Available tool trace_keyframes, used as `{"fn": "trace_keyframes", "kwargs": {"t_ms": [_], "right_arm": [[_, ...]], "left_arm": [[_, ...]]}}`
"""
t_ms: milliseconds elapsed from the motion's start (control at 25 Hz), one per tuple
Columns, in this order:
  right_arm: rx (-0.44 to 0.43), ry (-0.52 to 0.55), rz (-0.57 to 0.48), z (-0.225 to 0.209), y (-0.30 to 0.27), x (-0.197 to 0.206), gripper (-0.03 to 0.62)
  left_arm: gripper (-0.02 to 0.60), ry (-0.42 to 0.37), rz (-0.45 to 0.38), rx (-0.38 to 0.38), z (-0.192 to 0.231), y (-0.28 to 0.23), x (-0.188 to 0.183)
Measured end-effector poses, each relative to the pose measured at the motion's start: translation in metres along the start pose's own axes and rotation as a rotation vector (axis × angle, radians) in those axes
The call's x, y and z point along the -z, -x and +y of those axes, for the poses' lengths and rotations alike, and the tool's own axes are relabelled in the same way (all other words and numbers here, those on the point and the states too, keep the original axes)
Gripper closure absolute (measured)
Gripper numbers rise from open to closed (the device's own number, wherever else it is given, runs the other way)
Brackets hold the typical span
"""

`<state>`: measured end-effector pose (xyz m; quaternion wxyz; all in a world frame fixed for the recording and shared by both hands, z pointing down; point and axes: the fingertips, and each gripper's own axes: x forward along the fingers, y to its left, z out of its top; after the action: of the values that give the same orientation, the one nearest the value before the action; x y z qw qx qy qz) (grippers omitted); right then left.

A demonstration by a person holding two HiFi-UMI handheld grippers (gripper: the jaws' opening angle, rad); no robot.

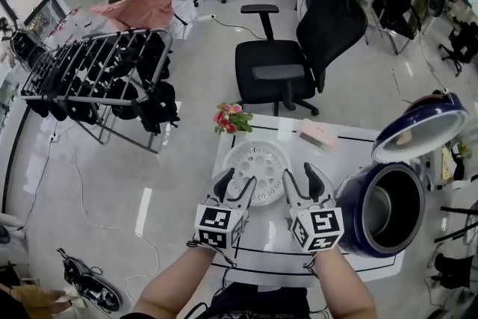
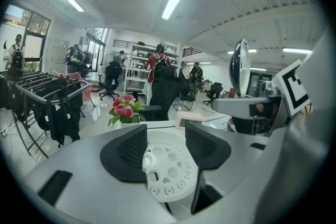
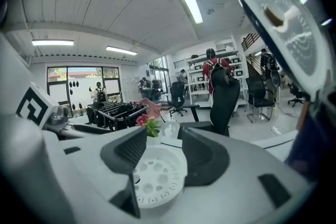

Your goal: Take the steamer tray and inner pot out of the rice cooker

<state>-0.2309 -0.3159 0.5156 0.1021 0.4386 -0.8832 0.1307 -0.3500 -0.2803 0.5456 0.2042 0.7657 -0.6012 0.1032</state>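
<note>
The white perforated steamer tray lies flat on the white table, left of the rice cooker. Above its near edge my left gripper stands open, and my right gripper stands open beside it; neither touches the tray. Between the left jaws the steamer tray shows below, and the steamer tray shows likewise between the right jaws. The dark blue rice cooker stands at the right with its lid raised. The metal inner pot sits inside it.
A pink flower bunch and a pink box lie at the table's far edge. A black office chair stands behind the table. A drying rack with dark clothes is at the left.
</note>
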Motion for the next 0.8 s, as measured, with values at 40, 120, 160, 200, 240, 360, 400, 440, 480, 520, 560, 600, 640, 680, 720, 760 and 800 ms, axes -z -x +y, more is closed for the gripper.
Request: {"fn": "trace_keyframes", "kwargs": {"t_ms": [40,120,160,200,240,360,400,440,480,520,560,600,640,680,720,760,800], "right_arm": [[-0.004,0.011,-0.020,0.001,0.010,-0.011,0.398],[0.002,0.030,-0.060,-0.001,0.033,-0.032,0.396],[0.011,0.034,-0.080,-0.004,0.046,-0.041,0.396],[0.022,0.035,-0.099,-0.007,0.060,-0.050,0.396],[0.033,0.036,-0.117,-0.010,0.073,-0.059,0.396],[0.086,0.048,-0.165,-0.022,0.110,-0.082,0.396],[0.109,0.051,-0.179,-0.028,0.121,-0.088,0.396],[0.133,0.054,-0.191,-0.035,0.133,-0.094,0.396],[0.159,0.057,-0.202,-0.042,0.144,-0.098,0.396],[0.185,0.060,-0.213,-0.050,0.155,-0.102,0.396],[0.212,0.061,-0.222,-0.059,0.167,-0.105,0.396],[0.239,0.060,-0.230,-0.068,0.178,-0.107,0.396],[0.265,0.058,-0.235,-0.078,0.189,-0.108,0.396],[0.289,0.055,-0.239,-0.088,0.200,-0.108,0.396],[0.312,0.051,-0.240,-0.098,0.211,-0.107,0.396],[0.336,0.047,-0.241,-0.108,0.222,-0.105,0.396],[0.361,0.042,-0.242,-0.117,0.232,-0.102,0.396]], "left_arm": [[0.359,-0.008,-0.012,0.018,-0.009,0.003,-0.007],[0.359,-0.026,-0.036,0.065,-0.031,0.008,-0.023],[0.359,-0.034,-0.048,0.091,-0.044,0.010,-0.030],[0.359,-0.042,-0.060,0.114,-0.057,0.012,-0.036],[0.359,-0.049,-0.071,0.134,-0.070,0.014,-0.043],[0.359,-0.073,-0.108,0.188,-0.110,0.018,-0.065],[0.360,-0.082,-0.117,0.211,-0.124,0.019,-0.072],[0.359,-0.091,-0.121,0.239,-0.138,0.018,-0.076],[0.360,-0.101,-0.123,0.268,-0.153,0.018,-0.079],[0.360,-0.113,-0.121,0.297,-0.167,0.017,-0.080],[0.359,-0.124,-0.120,0.324,-0.181,0.017,-0.082],[0.359,-0.133,-0.121,0.346,-0.195,0.016,-0.084],[0.359,-0.141,-0.121,0.364,-0.208,0.015,-0.085],[0.359,-0.148,-0.122,0.379,-0.221,0.015,-0.087],[0.359,-0.154,-0.123,0.393,-0.233,0.014,-0.087],[0.360,-0.162,-0.123,0.409,-0.245,0.014,-0.086],[0.359,-0.172,-0.121,0.424,-0.256,0.013,-0.085]]}}
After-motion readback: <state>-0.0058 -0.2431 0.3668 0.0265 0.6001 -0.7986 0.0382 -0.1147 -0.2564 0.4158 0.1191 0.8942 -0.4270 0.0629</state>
